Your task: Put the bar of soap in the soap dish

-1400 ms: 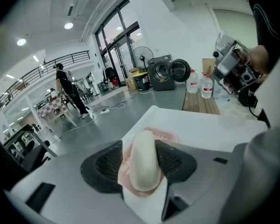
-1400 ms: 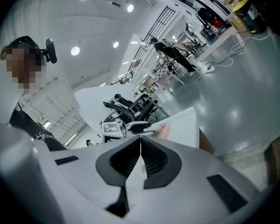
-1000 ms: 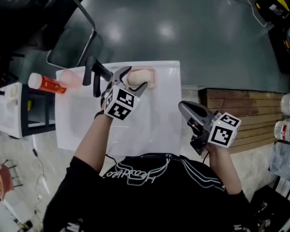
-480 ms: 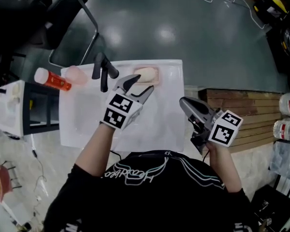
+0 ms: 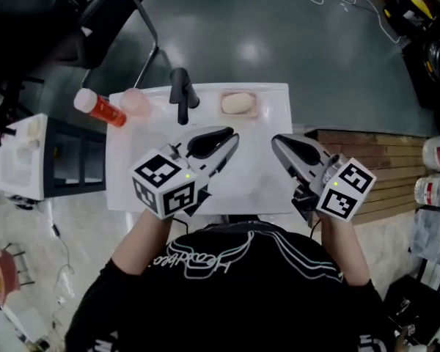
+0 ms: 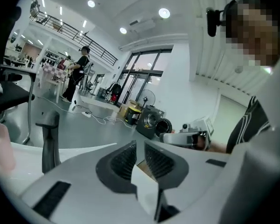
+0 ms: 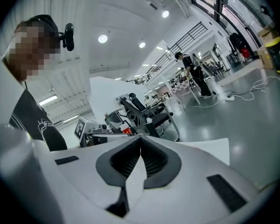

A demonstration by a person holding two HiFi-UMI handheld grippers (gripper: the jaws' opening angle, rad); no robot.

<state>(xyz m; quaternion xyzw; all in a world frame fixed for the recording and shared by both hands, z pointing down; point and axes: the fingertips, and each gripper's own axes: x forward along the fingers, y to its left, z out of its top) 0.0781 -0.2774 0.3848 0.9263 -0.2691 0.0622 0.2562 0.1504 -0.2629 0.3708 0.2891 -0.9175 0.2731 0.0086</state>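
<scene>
A pale bar of soap (image 5: 237, 103) lies in the pink soap dish (image 5: 255, 111) on the back rim of the white sink (image 5: 260, 178), right of the black faucet (image 5: 181, 94). My left gripper (image 5: 231, 139) is raised over the sink, well short of the dish. Its jaws are closing, with a narrow gap and nothing between them (image 6: 140, 146). My right gripper (image 5: 276, 142) hovers beside it, shut and empty (image 7: 141, 141). Both point roughly level, and neither gripper view shows the soap.
An orange bottle (image 5: 103, 108) and a pink cup (image 5: 136, 103) stand at the sink's back left corner. A white shelf unit (image 5: 22, 156) is to the left, stacked wooden boards (image 5: 381, 152) to the right, and a dark chair (image 5: 110, 28) behind.
My left gripper has drawn back from the soap dish and risen, its wide-open jaws closing to a slit. The right gripper has risen a little. The soap stays in the dish.
</scene>
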